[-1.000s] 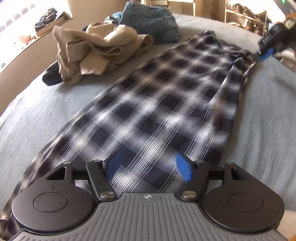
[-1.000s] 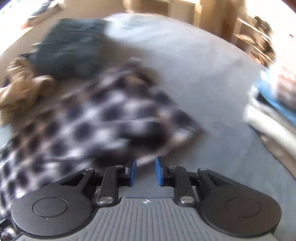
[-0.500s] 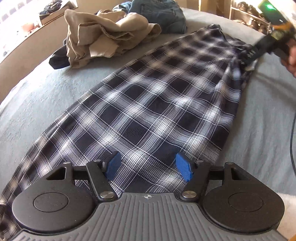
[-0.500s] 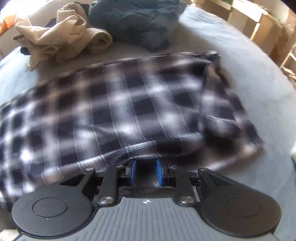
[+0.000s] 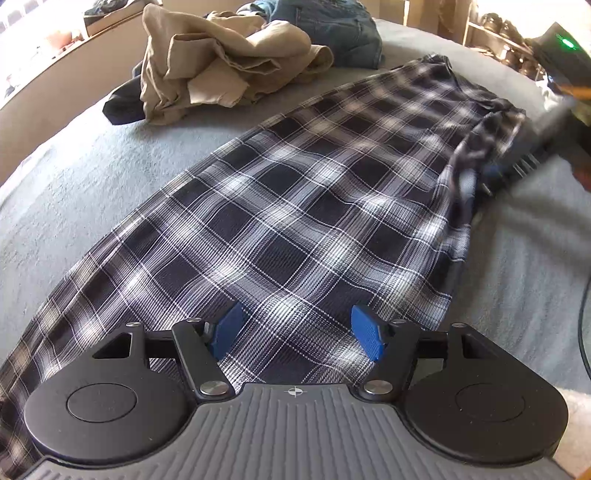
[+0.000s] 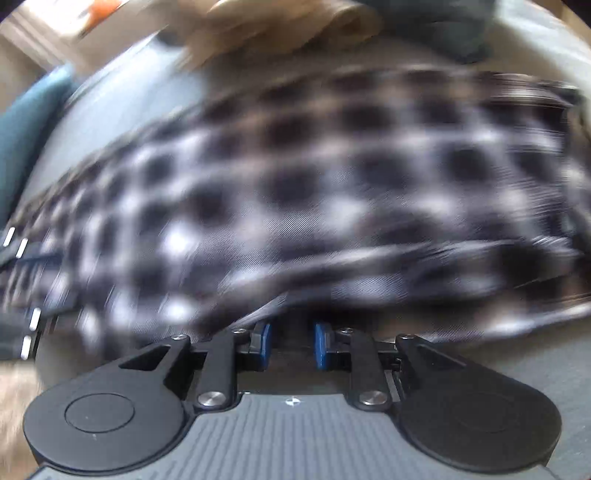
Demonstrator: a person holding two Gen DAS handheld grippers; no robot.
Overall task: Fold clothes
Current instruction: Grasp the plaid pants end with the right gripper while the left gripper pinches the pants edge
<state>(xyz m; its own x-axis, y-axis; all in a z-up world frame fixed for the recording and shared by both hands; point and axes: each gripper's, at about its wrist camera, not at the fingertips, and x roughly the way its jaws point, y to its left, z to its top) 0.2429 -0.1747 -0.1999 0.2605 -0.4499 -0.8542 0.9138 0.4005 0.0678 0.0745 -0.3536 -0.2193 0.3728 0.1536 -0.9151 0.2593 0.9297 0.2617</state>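
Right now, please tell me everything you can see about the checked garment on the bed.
The checked garment is thin woven cloth, dark navy with white and grey lines. It lies long and mostly flat on the grey bed cover, with a bunched edge at its far right side. The left gripper is open over its near end. The right gripper sits at the bunched edge with cloth draped over its fingers; blur hides any grip.

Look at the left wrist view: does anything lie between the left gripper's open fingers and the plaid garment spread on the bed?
Nothing visible does. The left gripper sits open directly over the near end of the plaid garment, with only plaid cloth showing between its fingers. The tan clothes pile and folded jeans lie beyond it, off to the side.
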